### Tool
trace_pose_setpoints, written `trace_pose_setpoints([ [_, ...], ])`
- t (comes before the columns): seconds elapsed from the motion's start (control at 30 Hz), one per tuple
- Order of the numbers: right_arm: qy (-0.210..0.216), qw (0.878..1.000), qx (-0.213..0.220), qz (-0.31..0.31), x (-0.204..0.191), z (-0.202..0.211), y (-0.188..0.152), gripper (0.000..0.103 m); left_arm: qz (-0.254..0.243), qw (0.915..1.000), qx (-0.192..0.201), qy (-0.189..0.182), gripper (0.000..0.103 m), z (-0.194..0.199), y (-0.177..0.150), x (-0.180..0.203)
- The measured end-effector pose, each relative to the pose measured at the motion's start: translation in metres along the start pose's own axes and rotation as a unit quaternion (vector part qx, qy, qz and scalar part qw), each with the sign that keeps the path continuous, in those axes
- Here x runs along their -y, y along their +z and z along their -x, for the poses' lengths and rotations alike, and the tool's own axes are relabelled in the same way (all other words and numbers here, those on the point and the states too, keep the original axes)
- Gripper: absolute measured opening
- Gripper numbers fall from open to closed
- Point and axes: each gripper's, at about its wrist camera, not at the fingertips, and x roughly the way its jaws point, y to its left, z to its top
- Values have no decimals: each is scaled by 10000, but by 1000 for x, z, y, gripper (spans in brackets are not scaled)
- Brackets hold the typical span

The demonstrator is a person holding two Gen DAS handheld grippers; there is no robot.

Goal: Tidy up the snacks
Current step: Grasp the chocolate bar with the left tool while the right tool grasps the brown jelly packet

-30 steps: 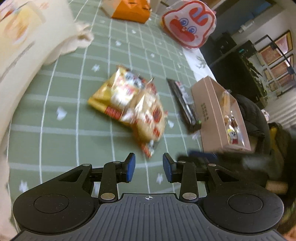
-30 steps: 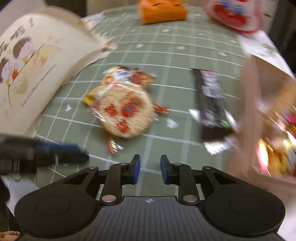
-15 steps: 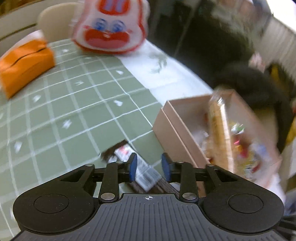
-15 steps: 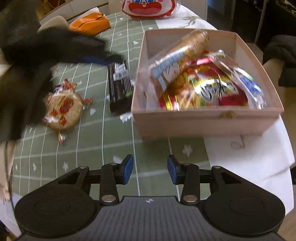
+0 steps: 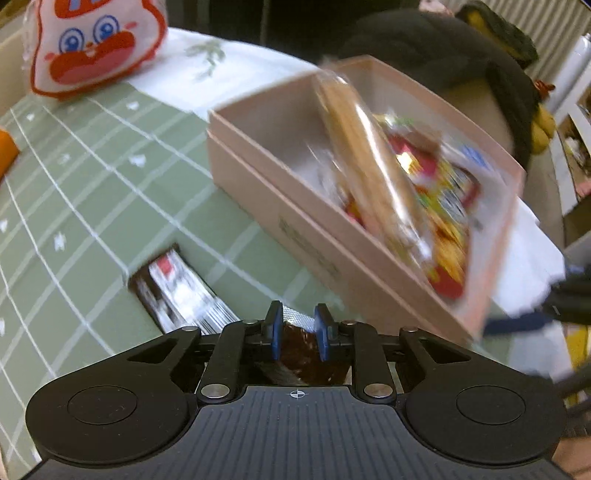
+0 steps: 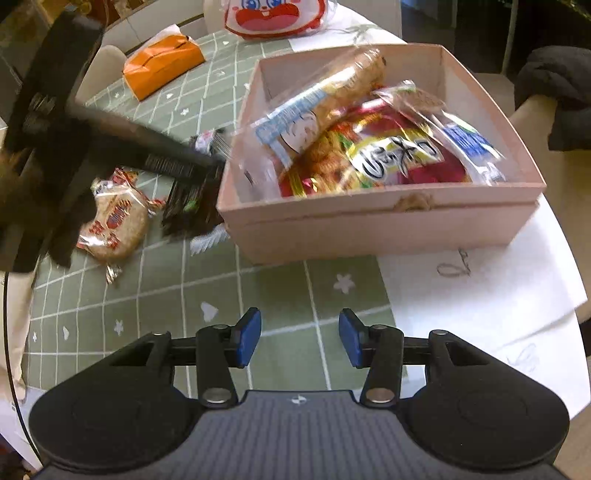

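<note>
A pink cardboard box [image 6: 384,225] holds several snack packets [image 6: 369,147]; it also shows in the left wrist view [image 5: 295,218]. A black snack bar [image 5: 177,291] lies on the green checked cloth left of the box. My left gripper [image 5: 297,332] sits over the bar's near end with its jaws narrowly apart around the brown wrapper; the grip is unclear. In the right wrist view the left gripper's body [image 6: 110,147] reaches over the bar [image 6: 192,206]. A round rice cracker packet [image 6: 114,221] lies further left. My right gripper [image 6: 299,339] is open and empty, in front of the box.
An orange tissue box [image 6: 162,68] and a red-and-white rabbit bag [image 6: 273,16] stand at the back of the table. White paper [image 6: 480,288] lies under the box at the table's right edge. A dark coat [image 5: 443,55] hangs on a chair behind the box.
My left gripper swung from the cracker packets to the black bar and came down over its end. My right gripper pulled back in front of the box and opened wider.
</note>
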Motion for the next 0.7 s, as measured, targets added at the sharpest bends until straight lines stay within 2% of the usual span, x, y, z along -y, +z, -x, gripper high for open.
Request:
trace_pose_setpoints([
  [0.13,154,9997,92,166,-12,3,2,47,574,9978,-37,-331,23,14,-36,-2],
  [0.2,278,9992,128,244,-20,3,2,51,1047,9929,-36,-559,23,22,-59,-8],
  [0.27,396,9985,175,339,-31,1,1,54,1466,9875,-27,-585,23,33,-78,-15],
  [0.37,538,9948,443,742,-58,-1,1,54,1917,9805,242,-362,20,60,-93,-25],
  [0.43,645,9903,563,1095,-78,-3,2,54,2308,9703,672,-291,21,83,-96,-36],
  [0.5,735,9868,471,1362,-95,-13,4,54,2532,9625,964,-118,22,94,-91,-43],
  [0.57,714,9849,256,1555,-110,-27,3,54,2512,9609,1145,191,24,99,-81,-43],
  [0.63,565,9828,234,1740,-117,-33,0,54,2425,9620,1156,497,26,94,-69,-40],
  [0.7,429,9800,320,1915,-118,-31,-5,41,2337,9636,1135,628,26,83,-56,-36],
])
